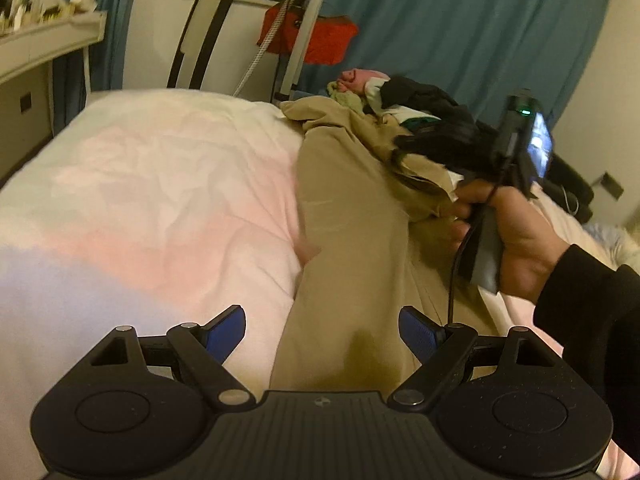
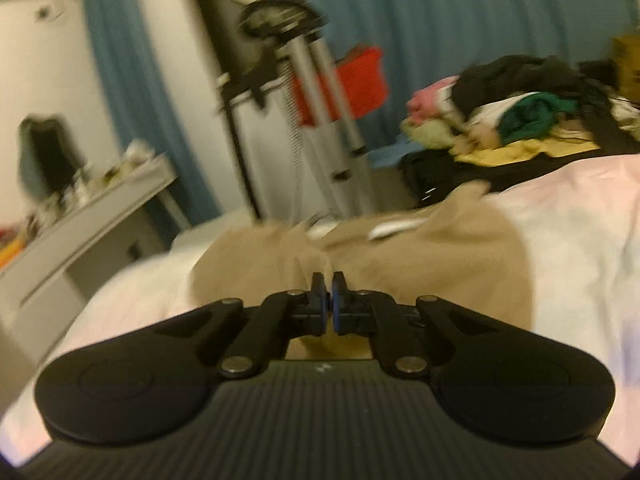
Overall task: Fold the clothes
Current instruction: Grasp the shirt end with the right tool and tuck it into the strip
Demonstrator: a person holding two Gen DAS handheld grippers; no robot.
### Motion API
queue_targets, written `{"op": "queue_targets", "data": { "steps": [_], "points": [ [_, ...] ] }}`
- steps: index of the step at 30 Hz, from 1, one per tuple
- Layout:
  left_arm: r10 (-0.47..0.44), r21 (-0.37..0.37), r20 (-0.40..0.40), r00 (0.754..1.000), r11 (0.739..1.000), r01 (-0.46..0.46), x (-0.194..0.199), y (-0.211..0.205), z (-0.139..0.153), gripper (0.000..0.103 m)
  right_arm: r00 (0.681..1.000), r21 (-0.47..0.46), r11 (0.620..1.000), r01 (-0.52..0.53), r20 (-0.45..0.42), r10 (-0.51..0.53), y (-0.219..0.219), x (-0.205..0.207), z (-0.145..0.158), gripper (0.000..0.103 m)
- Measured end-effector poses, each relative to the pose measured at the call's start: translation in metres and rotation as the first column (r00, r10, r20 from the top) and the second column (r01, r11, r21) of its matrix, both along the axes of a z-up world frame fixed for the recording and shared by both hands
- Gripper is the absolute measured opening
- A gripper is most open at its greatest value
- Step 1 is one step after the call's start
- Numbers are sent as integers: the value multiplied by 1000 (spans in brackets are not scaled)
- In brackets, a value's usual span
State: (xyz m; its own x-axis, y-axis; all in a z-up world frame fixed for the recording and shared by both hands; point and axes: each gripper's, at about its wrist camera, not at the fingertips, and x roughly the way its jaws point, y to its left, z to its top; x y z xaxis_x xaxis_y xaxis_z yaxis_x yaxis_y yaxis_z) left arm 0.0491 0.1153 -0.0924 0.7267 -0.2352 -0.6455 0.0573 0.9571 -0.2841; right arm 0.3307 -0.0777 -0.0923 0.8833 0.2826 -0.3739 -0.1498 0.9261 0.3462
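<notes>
Bed (image 1: 140, 184): one, covered in a pale pink-white sheet, filling most of both views.
Curtains (image 1: 460, 40): teal, hanging along the wall behind the bed.
Tan garment (image 1: 352, 248): one, spread lengthwise down the bed, crumpled at its far end; in the right wrist view it lies directly ahead of the jaws (image 2: 360, 256).
Clothes pile (image 2: 520, 112): one heap at the far end of the bed, with black, green, pink and yellow pieces mixed; number of pieces not countable.
Shelf (image 1: 48, 40): one, white, left of the bed, crowded with small items.
Red item (image 1: 328, 40): one, behind a metal stand beyond the bed.
Left gripper (image 1: 322, 330): tilted downward over the near part of the tan garment, jaws wide apart with nothing between them.
Right gripper (image 2: 329, 302): pointed slightly down, jaws closed together; blur hides whether a fold of the tan garment is pinched.
Right hand (image 1: 516, 240): one, in a black sleeve, wrapped round its gripper's handle above the bunched tan cloth.
</notes>
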Motion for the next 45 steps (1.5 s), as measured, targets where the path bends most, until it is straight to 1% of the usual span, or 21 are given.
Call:
{"op": "queue_targets", "data": {
  "steps": [2,4,9,13,17,18,19,20,21,22,23,24,27,29,33,36,38,40,42,44,45],
  "points": [
    [3,-7,-20,1000,1000,-4,10,3,-6,85,998,2,998,58,13,-58,-12,17,5,5],
    [18,12,-28,999,1000,-18,16,6,-10,85,994,-19,994,107,24,-107,-22,35,7,5],
    [46,-1,-47,998,999,-46,25,15,-17,85,976,-65,974,216,-7,-217,-48,72,-6,5],
    [42,39,-40,998,998,-40,27,9,-19,85,966,-104,962,253,-31,-257,-62,85,-16,5],
    [40,65,-31,999,997,-38,29,6,-17,85,974,-74,972,225,-25,-227,-62,67,-5,9],
    [39,69,-28,999,997,-37,30,6,-16,85,976,-72,975,212,-34,-215,-60,58,2,14],
    [38,71,-26,999,997,-36,30,5,-15,85,978,-70,977,199,-43,-202,-59,48,8,31],
    [38,68,-25,999,997,-36,30,5,-15,85,980,-69,980,186,-53,-189,-57,39,15,42],
    [37,65,-25,999,997,-35,29,4,-14,85,983,-58,982,177,-45,-180,-53,21,24,66],
    [31,58,-27,999,998,-30,27,2,-14,85,985,-46,985,169,-37,-171,-49,3,33,87],
    [20,53,-30,999,998,-19,24,-1,-12,85,988,-40,988,150,-28,-152,-44,-16,41,91],
    [9,49,-32,999,999,-8,21,-4,-11,85,991,-27,991,132,-18,-133,-39,-41,49,89],
    [-18,41,-27,999,999,19,10,-10,-4,85,995,57,995,84,-50,-81,-36,-111,59,88],
    [-33,31,-27,999,999,34,1,-13,2,85,993,133,988,81,-98,-68,-39,-158,54,88],
    [-33,-51,-48,998,998,30,-22,-2,13,85,971,254,964,72,-240,-9,-47,-235,22,89],
    [6,-148,-117,993,989,-23,-42,19,15,86,937,320,945,67,-345,50,-55,-277,-4,89],
    [43,-179,-173,984,981,-75,-53,32,12,86,917,380,920,93,-392,70,-63,-298,-19,89],
    [80,-193,-222,972,973,-124,-62,41,8,86,890,472,869,145,-446,93,-75,-317,-37,90],
    [104,-195,-283,953,967,-163,-63,46,0,86,855,525,832,181,-503,131,-80,-327,-55,89],
    [110,-200,-371,922,960,-195,-62,46,-13,85,833,525,828,199,-536,140,-78,-335,-67,88],
    [109,-214,-403,909,954,-209,-64,46,-19,85,829,517,834,193,-540,143,-74,-338,-69,85]
  ]
}}
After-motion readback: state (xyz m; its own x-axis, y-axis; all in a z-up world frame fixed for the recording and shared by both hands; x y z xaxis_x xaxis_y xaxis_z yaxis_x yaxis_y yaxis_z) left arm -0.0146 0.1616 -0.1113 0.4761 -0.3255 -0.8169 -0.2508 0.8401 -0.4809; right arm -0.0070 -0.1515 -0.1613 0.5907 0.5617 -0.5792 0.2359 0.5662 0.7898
